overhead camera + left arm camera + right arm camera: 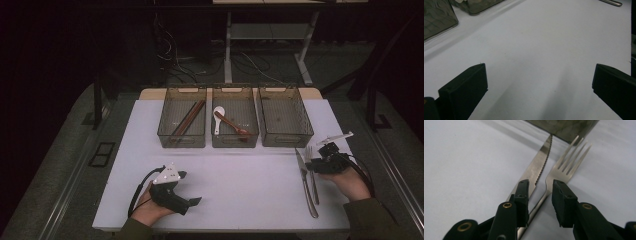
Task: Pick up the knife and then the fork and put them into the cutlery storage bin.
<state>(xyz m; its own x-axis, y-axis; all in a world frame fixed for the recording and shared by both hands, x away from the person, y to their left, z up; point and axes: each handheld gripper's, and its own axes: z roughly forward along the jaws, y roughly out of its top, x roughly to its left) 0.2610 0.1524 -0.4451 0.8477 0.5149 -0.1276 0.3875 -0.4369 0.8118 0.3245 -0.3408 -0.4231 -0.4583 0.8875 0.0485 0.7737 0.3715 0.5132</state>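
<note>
Right tongs (540, 191) parted astride one fork (564, 170), beside one knife (536, 167); left tongs (539, 82) wide.

- In the high view the white surface (240, 195) is the brightest area, evenly lit from above; the room around it sinks into near-black.
- The 3 smoky bins (235, 117) look dim and murky, and their contents are soft and low in detail.
- The left gripper view is washed pale; 2 broad, soft grey shadows stretch up the surface from the bottom edge.
- In the right gripper view the knife (537, 168) and fork (567, 161) carry dull sheen without hard glare; the near jaws are slightly blurred, and the bin wall at the top is out of focus.
</note>
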